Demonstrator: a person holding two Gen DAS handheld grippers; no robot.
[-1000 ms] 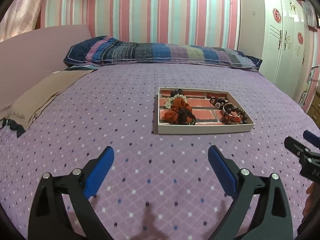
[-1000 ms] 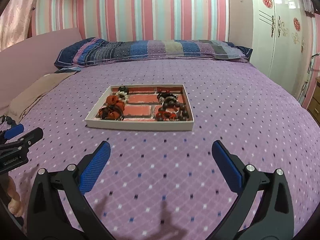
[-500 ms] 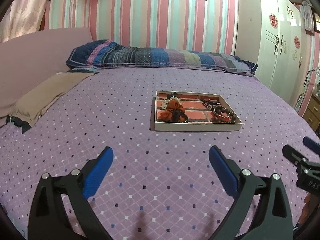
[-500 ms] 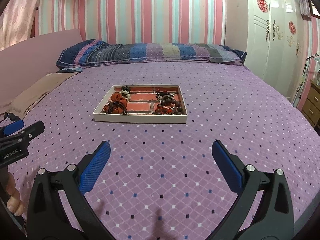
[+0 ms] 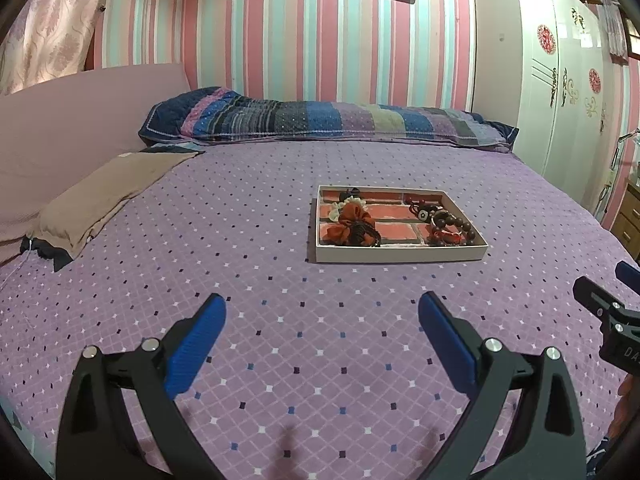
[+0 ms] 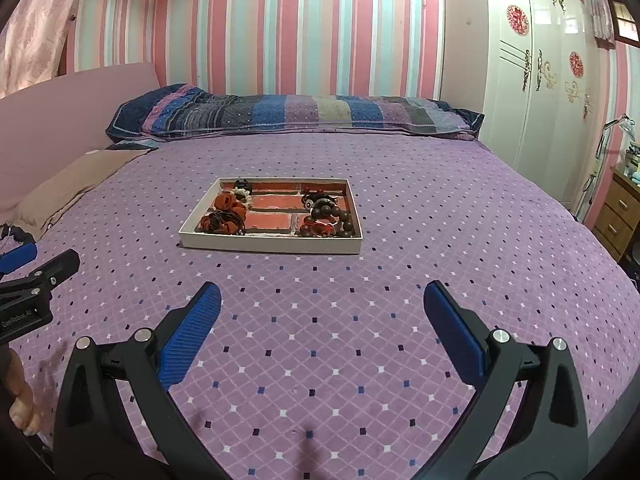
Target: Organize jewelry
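Purple quilted bedspread (image 5: 280,360) stretched under both grippers, which hung above it with nothing between their blue pads. The left gripper (image 5: 322,314) stood with its jaws spread wide, and the right gripper (image 6: 322,304) stood the same, each well short of the shallow white tray (image 6: 272,244) lying mid-bed.

The jewelry sat inside that tray in two clusters: an orange fabric piece (image 5: 348,224) with dark cords at one end, and a string of dark beads (image 6: 330,216) with some red bits at the other, bare brick-patterned lining between them. Nothing lay loose on the bedspread.

From where things stood, the sorting looked done or nearly so. If any further pick were made, it would call for a low, level approach over the tray's near wall, closing on one strand only, since the beads and cords lay tangled close and a careless pinch could drag a neighbour along or shift the light tray on the soft bedding.
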